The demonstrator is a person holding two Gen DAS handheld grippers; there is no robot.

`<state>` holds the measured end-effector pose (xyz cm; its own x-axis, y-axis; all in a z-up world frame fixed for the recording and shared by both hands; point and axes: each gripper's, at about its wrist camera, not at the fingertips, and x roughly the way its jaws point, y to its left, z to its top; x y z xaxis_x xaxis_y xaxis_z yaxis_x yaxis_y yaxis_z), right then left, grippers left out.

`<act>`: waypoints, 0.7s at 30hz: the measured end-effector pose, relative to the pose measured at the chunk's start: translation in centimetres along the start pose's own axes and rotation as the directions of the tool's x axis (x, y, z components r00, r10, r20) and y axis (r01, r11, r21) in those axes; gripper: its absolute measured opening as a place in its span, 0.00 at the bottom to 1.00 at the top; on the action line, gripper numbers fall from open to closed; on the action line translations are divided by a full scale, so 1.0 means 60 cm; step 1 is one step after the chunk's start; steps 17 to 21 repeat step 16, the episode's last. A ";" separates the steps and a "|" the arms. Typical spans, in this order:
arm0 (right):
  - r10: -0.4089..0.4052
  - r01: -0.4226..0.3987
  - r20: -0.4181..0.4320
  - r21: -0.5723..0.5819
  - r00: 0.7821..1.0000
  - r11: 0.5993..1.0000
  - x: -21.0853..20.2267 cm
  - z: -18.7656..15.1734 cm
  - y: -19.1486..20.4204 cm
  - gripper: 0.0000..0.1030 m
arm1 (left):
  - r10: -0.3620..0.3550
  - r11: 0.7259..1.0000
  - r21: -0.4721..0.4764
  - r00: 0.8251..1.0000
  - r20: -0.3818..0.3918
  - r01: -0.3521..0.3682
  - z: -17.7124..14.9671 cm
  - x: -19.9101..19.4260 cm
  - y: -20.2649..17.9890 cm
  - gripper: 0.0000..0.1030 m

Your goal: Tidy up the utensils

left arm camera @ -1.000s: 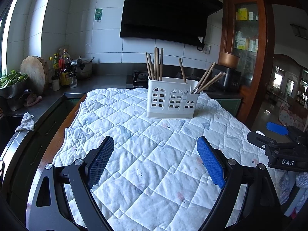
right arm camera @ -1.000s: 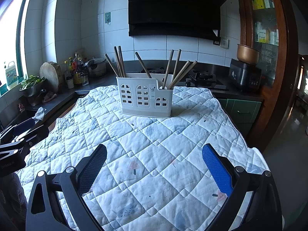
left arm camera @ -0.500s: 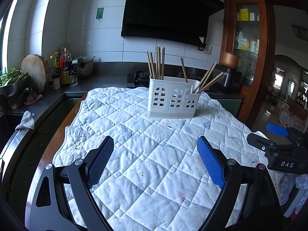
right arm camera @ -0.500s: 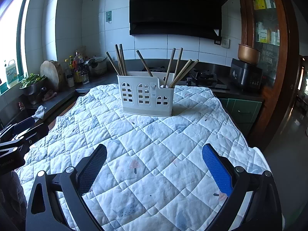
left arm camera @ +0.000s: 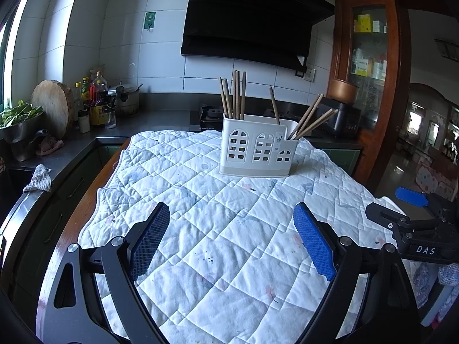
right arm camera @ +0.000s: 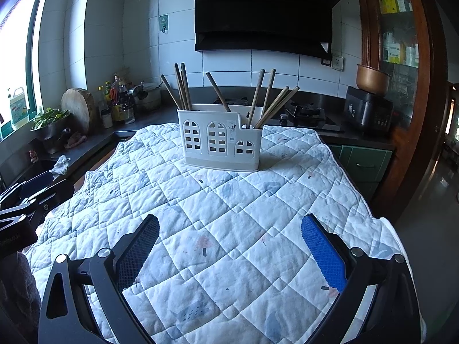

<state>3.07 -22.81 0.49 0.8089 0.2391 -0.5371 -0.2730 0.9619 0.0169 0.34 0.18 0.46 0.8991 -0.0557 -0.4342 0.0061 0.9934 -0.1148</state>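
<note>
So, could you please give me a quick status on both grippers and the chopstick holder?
Left gripper open, empty. Right gripper open, empty. Holder upright on quilt, chopsticks inside. Nothing between grippers and holder.

Daylight from window (right arm camera: 20,66) at left, blown out white. Wall tiles (left arm camera: 86,43) bright; hood (left arm camera: 246,17) near black. Fisheye bends edges, dark corners. Quilt (right arm camera: 229,200) sharp, soft shadows.

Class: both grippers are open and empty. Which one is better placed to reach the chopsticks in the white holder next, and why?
Probably the right gripper: in its view the white holder sits almost dead ahead. The left gripper sees it off to its right. A slight edge only.
</note>
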 end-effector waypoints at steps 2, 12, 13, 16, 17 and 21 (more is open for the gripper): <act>-0.001 0.001 0.002 0.000 1.000 1.000 -0.002 -0.001 -0.002 0.93 | 0.005 1.000 -0.007 1.000 0.006 -0.005 -0.001 -0.001 0.003 0.85; 0.000 0.000 0.004 0.000 1.000 1.000 -0.003 -0.001 -0.003 0.93 | 0.011 1.000 -0.005 1.000 0.003 -0.011 -0.001 0.001 -0.001 0.85; -0.002 0.002 0.005 0.001 1.000 1.000 -0.003 -0.001 -0.003 0.93 | 0.012 1.000 -0.004 1.000 0.002 -0.012 -0.001 0.002 -0.002 0.85; -0.001 0.001 0.004 0.002 1.000 1.000 -0.003 -0.001 -0.003 0.93 | 0.016 1.000 0.001 1.000 -0.001 -0.016 -0.002 0.003 -0.003 0.85; -0.001 0.001 0.004 0.002 1.000 1.000 -0.003 -0.001 -0.003 0.93 | 0.016 1.000 0.001 1.000 -0.001 -0.016 -0.002 0.003 -0.003 0.85; -0.001 0.001 0.004 0.002 1.000 1.000 -0.003 -0.001 -0.003 0.93 | 0.016 1.000 0.001 1.000 -0.001 -0.016 -0.002 0.003 -0.003 0.85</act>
